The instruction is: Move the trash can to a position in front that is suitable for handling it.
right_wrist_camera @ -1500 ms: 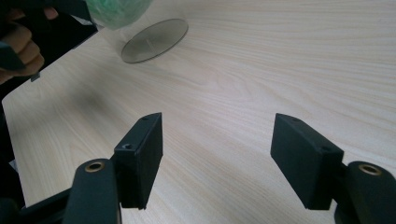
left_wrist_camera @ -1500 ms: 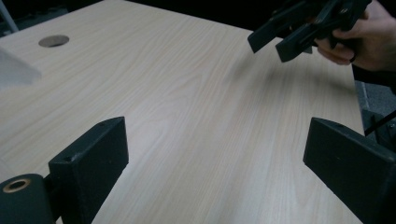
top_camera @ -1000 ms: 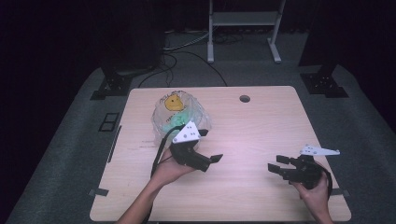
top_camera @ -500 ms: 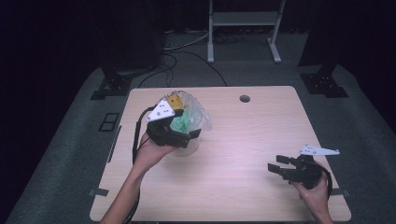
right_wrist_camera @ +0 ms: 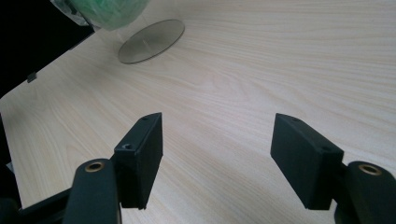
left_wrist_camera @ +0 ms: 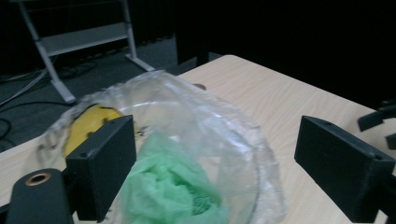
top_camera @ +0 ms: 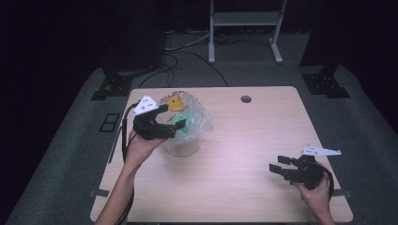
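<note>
On the left half of the bench (top_camera: 263,136) sits your clear bag (top_camera: 195,119), green stuff and something yellow inside. Your left tool (top_camera: 174,125) hovers right over it, jaws wide, holding nothing, the bag between and below them. Your right tool (top_camera: 277,168) sits well apart, also wide and holding nothing. Left's obviously nearer.

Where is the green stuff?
In the high view the green stuff sits inside the clear bag on the table's left half, next to something yellow. The open left gripper is right over it.
</note>
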Action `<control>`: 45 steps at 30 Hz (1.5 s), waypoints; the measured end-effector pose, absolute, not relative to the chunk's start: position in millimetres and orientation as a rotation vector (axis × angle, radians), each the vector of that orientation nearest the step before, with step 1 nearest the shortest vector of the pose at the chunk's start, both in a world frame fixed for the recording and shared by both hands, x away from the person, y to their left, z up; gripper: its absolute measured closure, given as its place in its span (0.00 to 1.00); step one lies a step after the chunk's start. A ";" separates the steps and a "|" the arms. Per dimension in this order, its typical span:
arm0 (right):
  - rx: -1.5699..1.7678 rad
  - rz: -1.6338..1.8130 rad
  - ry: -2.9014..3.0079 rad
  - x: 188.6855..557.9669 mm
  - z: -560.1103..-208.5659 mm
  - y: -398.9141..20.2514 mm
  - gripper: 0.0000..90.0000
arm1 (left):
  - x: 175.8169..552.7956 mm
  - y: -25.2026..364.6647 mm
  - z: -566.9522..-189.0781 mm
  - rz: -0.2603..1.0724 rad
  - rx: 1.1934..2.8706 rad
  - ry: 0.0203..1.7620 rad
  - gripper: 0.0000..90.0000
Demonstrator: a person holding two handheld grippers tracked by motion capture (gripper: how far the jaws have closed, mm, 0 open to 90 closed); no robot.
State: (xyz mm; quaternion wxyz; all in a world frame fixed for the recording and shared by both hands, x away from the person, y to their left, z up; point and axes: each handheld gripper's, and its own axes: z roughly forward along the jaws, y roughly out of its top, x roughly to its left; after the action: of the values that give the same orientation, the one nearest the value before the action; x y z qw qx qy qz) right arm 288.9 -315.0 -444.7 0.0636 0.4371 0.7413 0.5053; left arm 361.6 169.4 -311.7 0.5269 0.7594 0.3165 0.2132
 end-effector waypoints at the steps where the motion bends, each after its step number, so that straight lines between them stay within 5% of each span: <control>1: 1.321 1.525 2.239 289.0 -444.8 -315.1 0.37 | 362.8 173.1 -312.0 0.516 1.808 0.772 0.14; 21: 1.340 1.527 2.206 294.9 -445.3 -320.4 0.37 | 385.6 215.0 -328.7 0.570 1.728 1.008 0.32; 32: 1.267 1.569 2.196 312.1 -414.1 -304.9 0.37 | 388.2 226.2 -344.4 0.500 1.722 1.077 0.44; 45: 1.170 1.561 2.200 338.1 -362.7 -282.2 0.37 | 387.0 228.0 -349.2 0.491 1.743 1.089 0.77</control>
State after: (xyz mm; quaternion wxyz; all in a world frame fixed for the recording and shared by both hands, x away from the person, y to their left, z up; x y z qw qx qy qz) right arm 338.1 -282.2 -362.7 0.1004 0.3958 0.7445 0.5282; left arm 387.0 228.0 -349.2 0.4917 0.7183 0.4487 0.2024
